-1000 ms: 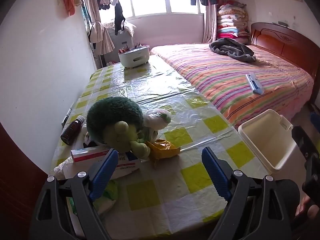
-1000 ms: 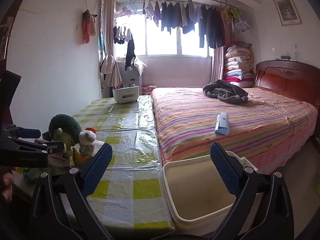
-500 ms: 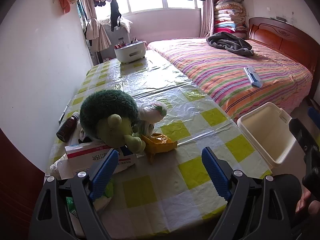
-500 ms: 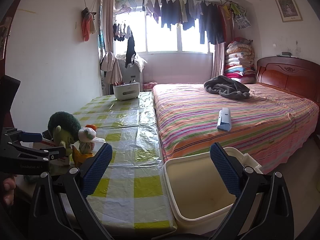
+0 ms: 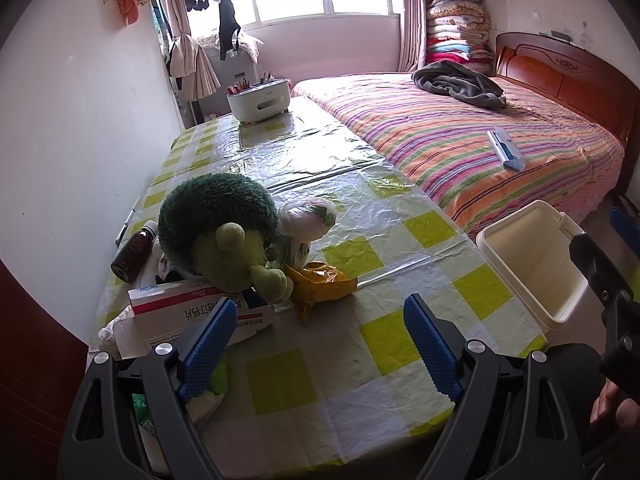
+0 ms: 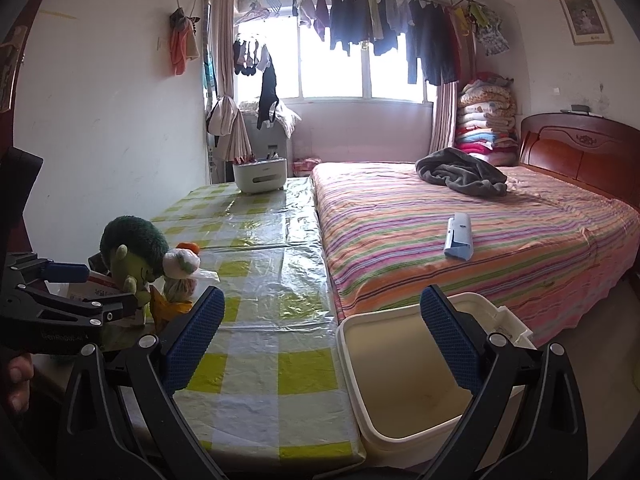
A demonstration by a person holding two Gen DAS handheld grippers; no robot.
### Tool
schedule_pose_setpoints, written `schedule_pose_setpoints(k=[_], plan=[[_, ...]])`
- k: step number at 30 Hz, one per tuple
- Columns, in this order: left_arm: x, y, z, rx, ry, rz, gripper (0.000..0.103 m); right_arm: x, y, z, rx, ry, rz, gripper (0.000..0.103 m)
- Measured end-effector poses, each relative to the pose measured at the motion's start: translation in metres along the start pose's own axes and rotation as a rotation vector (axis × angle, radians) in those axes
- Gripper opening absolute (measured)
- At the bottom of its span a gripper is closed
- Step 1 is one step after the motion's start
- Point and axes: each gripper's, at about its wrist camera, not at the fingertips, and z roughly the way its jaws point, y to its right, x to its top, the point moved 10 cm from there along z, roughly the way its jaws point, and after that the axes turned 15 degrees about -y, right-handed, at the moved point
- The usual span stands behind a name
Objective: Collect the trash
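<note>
Between the wide-open left claw (image 5: 316, 320) tips, a bit farther on, lies a crinkly orange wrapper (image 5: 320, 282) on the shiny checked table (image 5: 400, 240), touching a fuzzy green toy (image 5: 218, 228); right claw (image 6: 322, 316) hangs open over a smooth white bin (image 6: 400, 380) beside the table; only its view shows the clothes (image 6: 384, 24) hanging by the window.
</note>
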Motion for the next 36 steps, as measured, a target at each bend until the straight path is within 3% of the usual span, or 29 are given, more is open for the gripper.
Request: schedule_pose_setpoints(k=[36], plan=[[-0.0057, -0.0009, -0.0077, -0.004, -0.003, 0.005, 0.083, -0.0006, -0.0077, -0.0006, 0.009, 0.001, -0.010, 0.097]])
